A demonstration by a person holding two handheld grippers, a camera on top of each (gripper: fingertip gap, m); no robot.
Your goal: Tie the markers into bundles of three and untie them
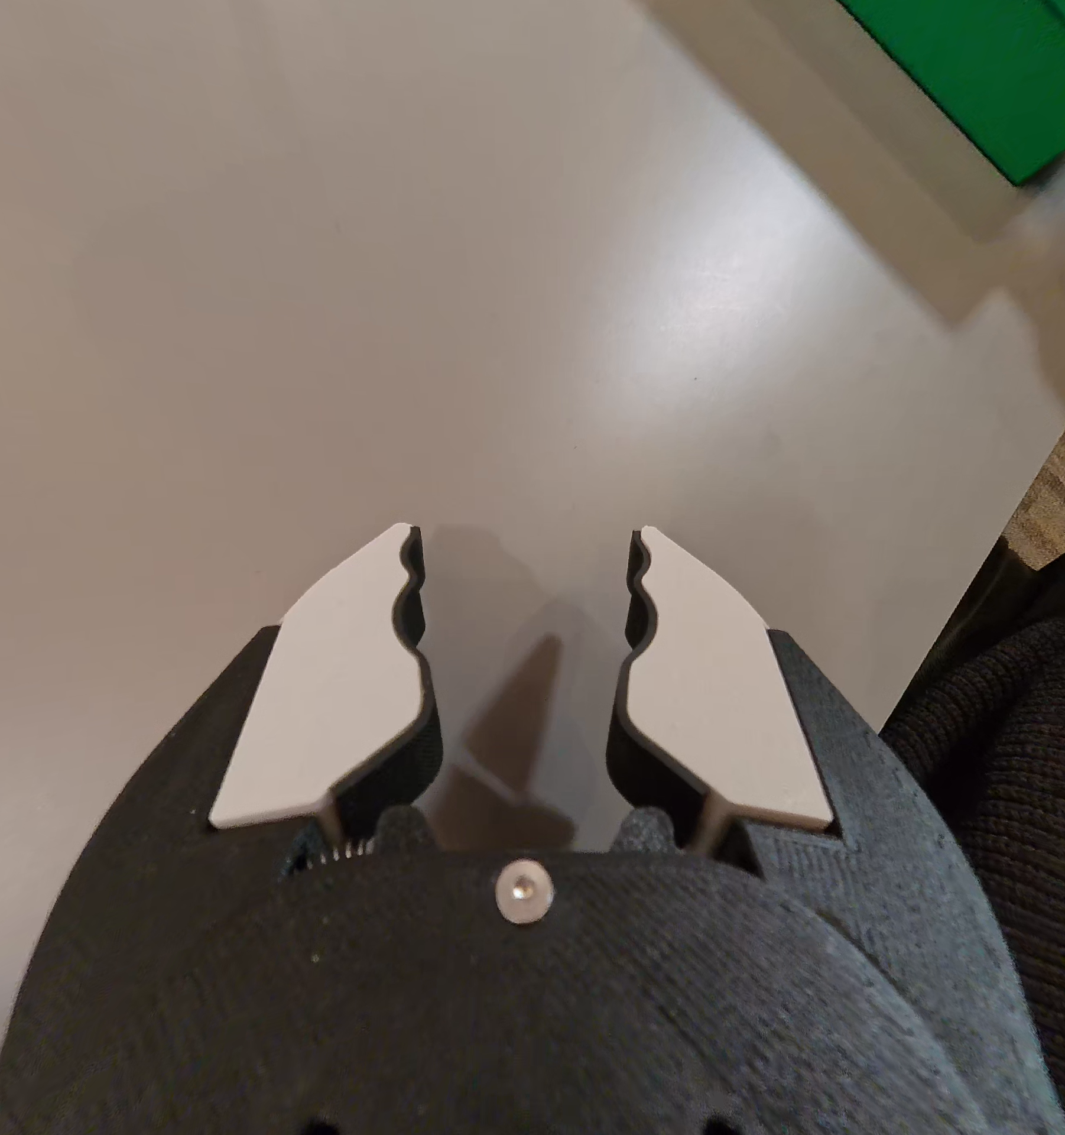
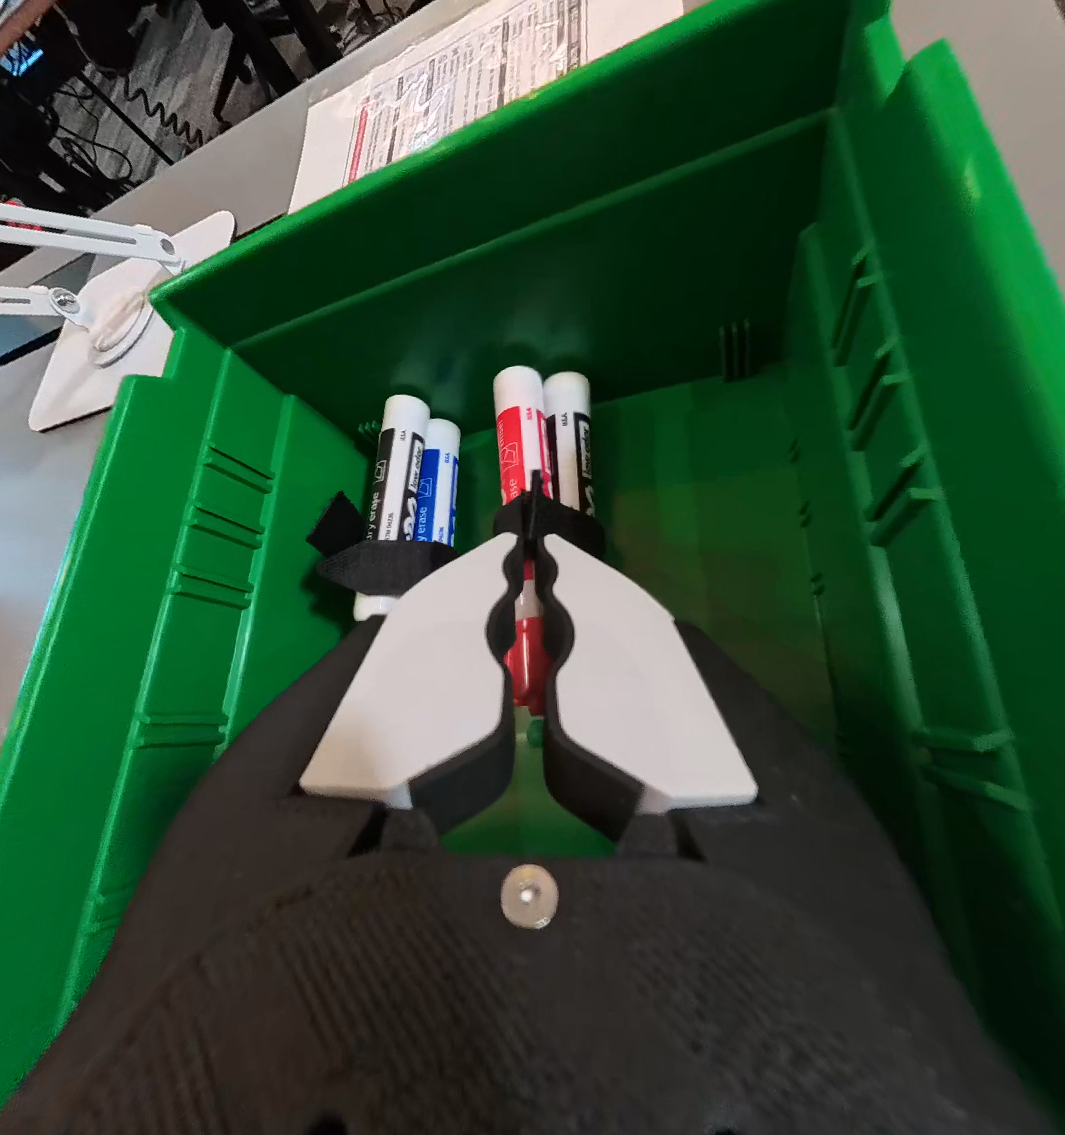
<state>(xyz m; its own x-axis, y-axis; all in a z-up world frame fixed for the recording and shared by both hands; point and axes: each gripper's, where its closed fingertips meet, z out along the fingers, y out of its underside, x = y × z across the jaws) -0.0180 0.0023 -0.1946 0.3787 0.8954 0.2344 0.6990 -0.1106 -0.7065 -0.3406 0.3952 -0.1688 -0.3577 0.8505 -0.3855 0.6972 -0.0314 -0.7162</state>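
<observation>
My right gripper (image 2: pixel 531 539) is inside a green plastic bin (image 2: pixel 149 553), shut on the black strap (image 2: pixel 570 522) that binds a red marker (image 2: pixel 518 424) and a black marker (image 2: pixel 570 430) together. This pair hangs or rests near the bin's far wall. A second pair, a black marker (image 2: pixel 398 467) and a blue marker (image 2: pixel 441 479) bound with another black strap (image 2: pixel 382 562), lies to its left in the bin. My left gripper (image 1: pixel 527 540) is open and empty, just above a bare white table (image 1: pixel 333 276).
A corner of the green bin (image 1: pixel 978 80) shows at the top right of the left wrist view. A white lamp base (image 2: pixel 112 325) and a printed sheet (image 2: pixel 456 80) lie on the table beyond the bin. A dark knitted sleeve (image 1: pixel 1021 798) is by the table edge. My hands' fingertips stand some 50 cm from each other.
</observation>
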